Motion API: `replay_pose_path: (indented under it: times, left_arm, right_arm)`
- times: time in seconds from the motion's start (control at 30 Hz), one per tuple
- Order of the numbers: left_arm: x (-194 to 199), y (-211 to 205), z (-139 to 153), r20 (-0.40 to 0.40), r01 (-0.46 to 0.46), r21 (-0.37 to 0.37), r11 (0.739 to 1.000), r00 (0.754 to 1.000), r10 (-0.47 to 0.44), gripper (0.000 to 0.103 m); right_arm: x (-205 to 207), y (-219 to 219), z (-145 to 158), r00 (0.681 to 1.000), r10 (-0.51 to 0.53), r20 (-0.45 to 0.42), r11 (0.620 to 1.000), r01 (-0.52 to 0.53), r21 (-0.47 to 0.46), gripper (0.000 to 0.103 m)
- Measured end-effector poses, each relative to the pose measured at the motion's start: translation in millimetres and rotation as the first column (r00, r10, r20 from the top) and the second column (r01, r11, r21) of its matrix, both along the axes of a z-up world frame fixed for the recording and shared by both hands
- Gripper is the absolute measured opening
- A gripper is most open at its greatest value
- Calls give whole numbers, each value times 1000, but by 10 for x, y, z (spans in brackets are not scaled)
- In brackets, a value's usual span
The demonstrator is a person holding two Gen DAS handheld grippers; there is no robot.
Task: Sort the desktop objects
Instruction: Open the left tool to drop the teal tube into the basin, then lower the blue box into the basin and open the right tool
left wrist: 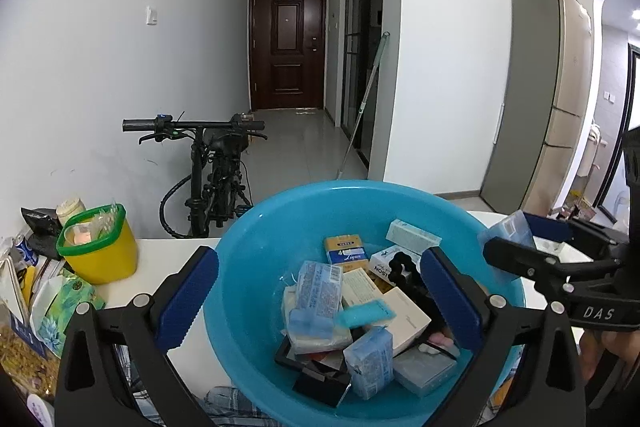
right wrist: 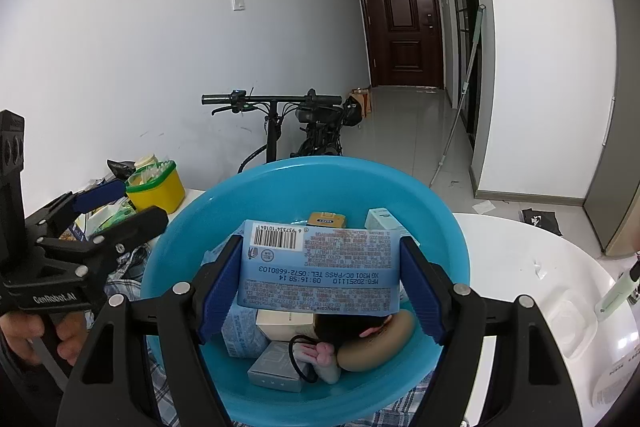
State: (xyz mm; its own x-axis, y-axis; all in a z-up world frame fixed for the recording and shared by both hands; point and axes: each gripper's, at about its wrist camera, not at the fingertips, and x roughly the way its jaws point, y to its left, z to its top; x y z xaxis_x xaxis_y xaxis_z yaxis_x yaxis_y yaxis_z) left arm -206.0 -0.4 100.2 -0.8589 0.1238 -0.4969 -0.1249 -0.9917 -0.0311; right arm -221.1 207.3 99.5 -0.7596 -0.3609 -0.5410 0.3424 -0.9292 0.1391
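Observation:
A blue plastic basin (left wrist: 248, 267) (right wrist: 192, 243) stands on the white table and holds several small boxes, tissue packs and a hair tie. My right gripper (right wrist: 320, 283) is shut on a light blue tissue pack (right wrist: 320, 267) and holds it above the basin; the pack also shows in the left wrist view (left wrist: 506, 231), over the basin's right rim. My left gripper (left wrist: 316, 303) is open and empty, its fingers (left wrist: 188, 299) straddling the basin's near left part above the pile.
A yellow tub with a green rim (left wrist: 100, 247) (right wrist: 158, 187) stands left of the basin, with snack bags (left wrist: 52, 307) beside it. A plaid cloth (right wrist: 128, 263) lies under the basin. A bicycle (left wrist: 212, 179) stands behind the table. A clear lid (right wrist: 568, 319) lies on the right.

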Motion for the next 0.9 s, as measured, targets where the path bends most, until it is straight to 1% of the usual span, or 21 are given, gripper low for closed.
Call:
replay_pose_path:
  times: [0.17,0.4,0.9]
  left_arm:
    - [17,-20,-18,10,-4,-4,1000,1000,4,103]
    - [8,-17,-21,8,12,-1,1000,1000,-12,103]
    - [7,-62,-18,9,6,5,1000,1000,-6,103]
  right_arm:
    - [-6,-9,-6,1000,5,1,1000,-5,6,74]
    - [-10,-15,-6,1000,4,1,1000,-4,6,74]
    - [-5,-37,-13,1000,10,4,1000,-10,12,74]
